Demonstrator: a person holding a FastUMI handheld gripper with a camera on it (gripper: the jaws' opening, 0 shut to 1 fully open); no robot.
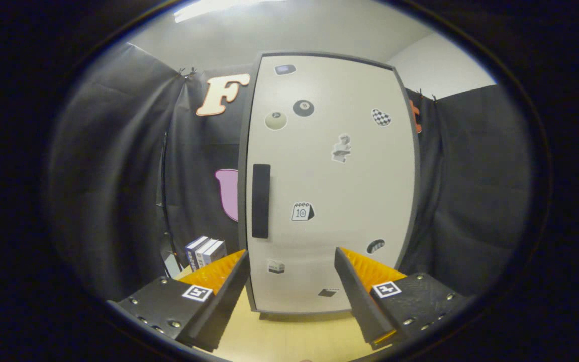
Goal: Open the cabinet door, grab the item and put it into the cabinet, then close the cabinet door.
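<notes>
Tool [292, 281]: fingers spreading wide, gripping nothing.
Cabinet door [329, 186]: sitting shut just ahead, black handle [261, 201] on its left edge.
Boxes [205, 251]: standing on the desk [289, 337], left of cabinet.

You cannot see inside the cabinet [329, 186] behind its shut door, the hand-held gripper [292, 261] fingers hide part of the boxes [205, 251] and the bench [294, 337], and the stickers' [302, 211] details stay too small.

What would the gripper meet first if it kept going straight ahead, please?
Probably the closed cabinet door, low down and right of its handle. The open gripper holds nothing; depth is unclear.
</notes>
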